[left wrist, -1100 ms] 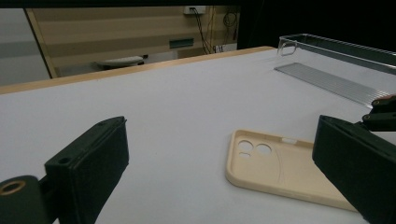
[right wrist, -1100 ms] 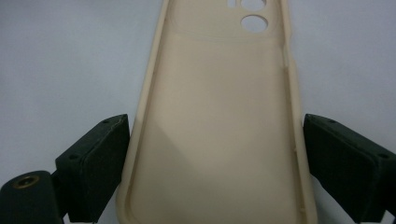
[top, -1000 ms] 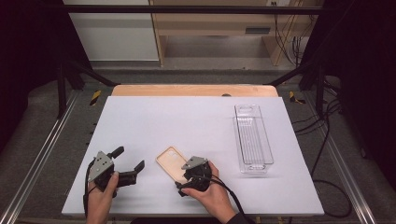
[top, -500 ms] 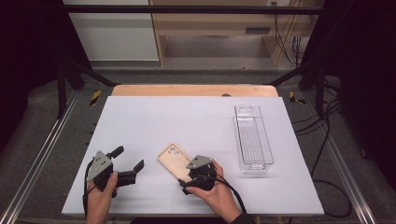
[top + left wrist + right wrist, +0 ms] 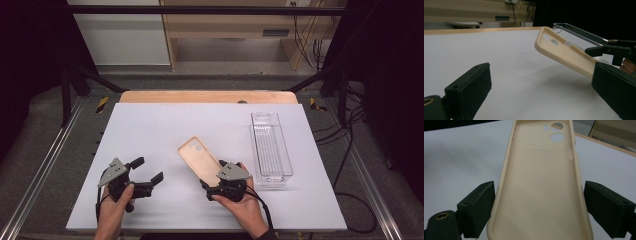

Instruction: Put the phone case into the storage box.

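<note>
A beige phone case (image 5: 199, 157) with camera cut-outs sits tilted, its far end raised off the white table (image 5: 150, 125). My right gripper (image 5: 212, 176) is shut on its near end; in the right gripper view the jaws press both long sides of the case (image 5: 539, 190), hollow side up. My left gripper (image 5: 148, 169) rests at the front left, open, nothing between its jaws. In the left gripper view the case (image 5: 564, 53) hangs above its shadow, with the right gripper (image 5: 614, 50) behind it.
A clear, long plastic tray (image 5: 272, 179) lies lengthwise at the right of the table, just right of my right hand; its rim (image 5: 574, 31) shows behind the case. A wooden strip (image 5: 200, 96) runs along the far edge.
The right gripper has shifted a little to the right and away, carrying the phone case, whose far end has risen. The left gripper has stayed put.
</note>
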The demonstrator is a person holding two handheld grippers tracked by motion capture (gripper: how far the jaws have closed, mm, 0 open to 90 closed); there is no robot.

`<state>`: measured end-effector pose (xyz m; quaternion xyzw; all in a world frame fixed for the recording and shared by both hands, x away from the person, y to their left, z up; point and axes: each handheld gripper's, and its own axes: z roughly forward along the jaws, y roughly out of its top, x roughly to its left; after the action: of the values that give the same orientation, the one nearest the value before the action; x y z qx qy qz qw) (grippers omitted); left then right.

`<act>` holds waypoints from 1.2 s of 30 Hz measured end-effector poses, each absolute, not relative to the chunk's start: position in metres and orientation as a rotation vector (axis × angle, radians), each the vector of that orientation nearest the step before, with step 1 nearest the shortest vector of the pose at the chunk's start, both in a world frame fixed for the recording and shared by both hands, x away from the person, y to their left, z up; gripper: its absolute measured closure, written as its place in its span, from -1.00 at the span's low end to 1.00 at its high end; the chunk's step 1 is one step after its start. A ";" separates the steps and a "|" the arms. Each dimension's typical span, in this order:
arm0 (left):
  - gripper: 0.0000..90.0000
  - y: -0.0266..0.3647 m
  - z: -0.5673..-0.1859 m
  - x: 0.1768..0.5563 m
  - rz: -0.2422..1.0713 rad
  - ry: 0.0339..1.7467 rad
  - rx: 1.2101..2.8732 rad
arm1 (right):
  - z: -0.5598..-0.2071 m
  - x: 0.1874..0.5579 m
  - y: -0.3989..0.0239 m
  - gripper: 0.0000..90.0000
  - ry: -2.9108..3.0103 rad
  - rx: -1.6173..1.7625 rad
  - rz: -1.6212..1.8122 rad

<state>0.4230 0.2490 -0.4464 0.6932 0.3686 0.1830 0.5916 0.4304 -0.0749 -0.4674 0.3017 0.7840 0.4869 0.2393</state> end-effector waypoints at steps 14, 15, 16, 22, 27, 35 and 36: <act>-0.94 0.199 -0.415 0.466 0.351 0.808 1.663 | -0.457 0.426 -0.079 -0.73 2.012 0.795 1.400; -0.93 0.198 -0.415 0.466 0.352 0.810 1.670 | -0.457 0.426 -0.079 -0.73 2.007 0.794 1.406; -0.92 0.198 -0.413 0.467 0.348 0.815 1.675 | -0.456 0.425 -0.078 -0.73 2.004 0.794 1.414; -0.72 0.198 -0.404 0.471 0.290 0.851 1.664 | -0.452 0.422 -0.076 -0.73 1.965 0.763 1.440; -0.43 0.198 -0.401 0.476 0.208 0.874 1.636 | -0.448 0.417 -0.073 -0.74 1.943 0.734 1.447; 0.08 0.201 -0.401 0.481 0.123 0.943 1.577 | -0.446 0.413 -0.069 -0.74 1.935 0.724 1.467; 0.14 0.203 -0.402 0.482 0.106 0.955 1.560 | -0.446 0.413 -0.068 -0.74 1.936 0.723 1.469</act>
<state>0.4824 0.2025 -0.4019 0.6753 0.4136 0.0459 0.6090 0.4132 -0.0685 -0.4465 0.2723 0.7289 0.5528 0.2983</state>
